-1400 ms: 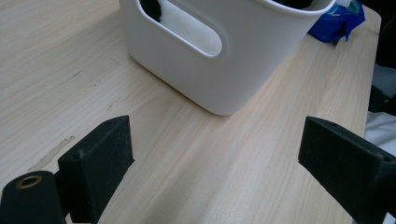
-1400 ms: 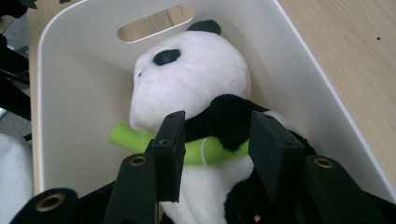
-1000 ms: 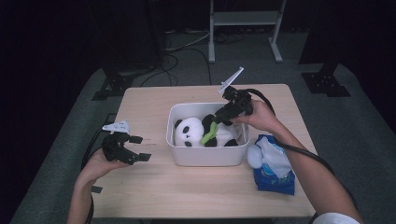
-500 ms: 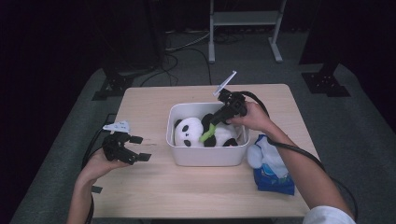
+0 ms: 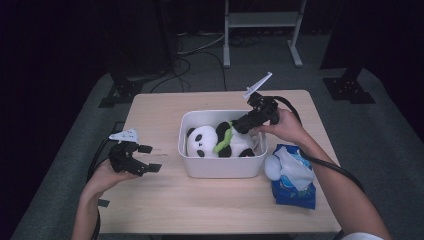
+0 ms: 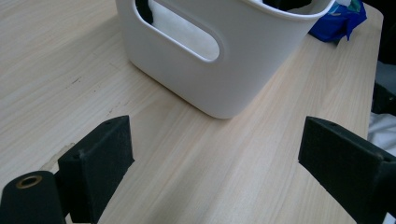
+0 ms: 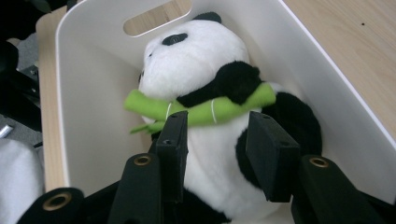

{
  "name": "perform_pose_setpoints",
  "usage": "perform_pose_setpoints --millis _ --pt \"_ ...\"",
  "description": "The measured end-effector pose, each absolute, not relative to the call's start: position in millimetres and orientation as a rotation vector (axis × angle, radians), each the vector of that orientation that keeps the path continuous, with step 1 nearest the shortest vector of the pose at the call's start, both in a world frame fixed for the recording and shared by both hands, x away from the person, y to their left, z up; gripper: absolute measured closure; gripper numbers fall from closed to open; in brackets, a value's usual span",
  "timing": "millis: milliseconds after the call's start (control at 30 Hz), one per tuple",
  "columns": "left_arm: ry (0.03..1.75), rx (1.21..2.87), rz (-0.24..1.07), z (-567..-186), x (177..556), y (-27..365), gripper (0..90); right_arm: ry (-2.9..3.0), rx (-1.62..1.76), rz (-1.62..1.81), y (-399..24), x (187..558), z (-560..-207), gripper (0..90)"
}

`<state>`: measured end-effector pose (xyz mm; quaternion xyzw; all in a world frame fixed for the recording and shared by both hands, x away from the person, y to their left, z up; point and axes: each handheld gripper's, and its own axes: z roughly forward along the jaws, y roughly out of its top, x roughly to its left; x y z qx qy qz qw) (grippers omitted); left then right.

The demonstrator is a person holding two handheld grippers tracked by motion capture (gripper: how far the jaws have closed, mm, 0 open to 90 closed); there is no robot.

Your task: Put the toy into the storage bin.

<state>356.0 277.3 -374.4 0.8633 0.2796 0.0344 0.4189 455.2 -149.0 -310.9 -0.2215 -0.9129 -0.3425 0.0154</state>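
Note:
A black-and-white plush panda point(image 5: 220, 142) with a green bamboo stick lies on its back in a white plastic bin point(image 5: 220, 169) at the table's middle. My right gripper point(image 5: 239, 125) reaches into the bin from the right. In the right gripper view its jaws straddle the panda's point(image 7: 205, 70) white belly just below the bamboo. They have just been opening, and the right gripper point(image 7: 217, 126) now sits loose around the plush. My left gripper point(image 5: 150, 158) rests wide open on the table left of the bin point(image 6: 243, 70), with only bare wood around the left gripper point(image 6: 215, 144).
A blue wipes packet point(image 5: 292, 185) with a white lump at its near end lies right of the bin, and its corner point(image 6: 338, 21) peeks past the bin. Bare wood lies in front of the bin and on the table's left.
The right hand shifted slightly left over the panda, then back to the right. The panda stays lying in the bin. The left hand has not moved.

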Motion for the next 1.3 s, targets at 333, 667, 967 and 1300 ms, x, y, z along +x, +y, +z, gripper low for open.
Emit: perform_pose_setpoints --millis 333,667,967,1300 --pt "0.695 2.165 0.092 -373.6 355.3 276.3 8.7 -2.824 -0.779 -1.156 -190.3 433.3 -298.7 56.0" --pt "0.703 2.162 0.1 -374.1 353.9 278.1 8.7 -2.824 -0.878 -1.205 -229.3 417.6 -292.2 55.8" --pt "0.714 2.155 0.105 -376.0 353.3 278.2 8.7 -2.803 -0.963 -1.241 -257.3 405.2 -295.1 54.9" --pt "0.719 2.158 0.113 -377.5 353.7 278.3 8.7 -2.761 -1.049 -1.268 -282.4 392.7 -311.8 54.1"
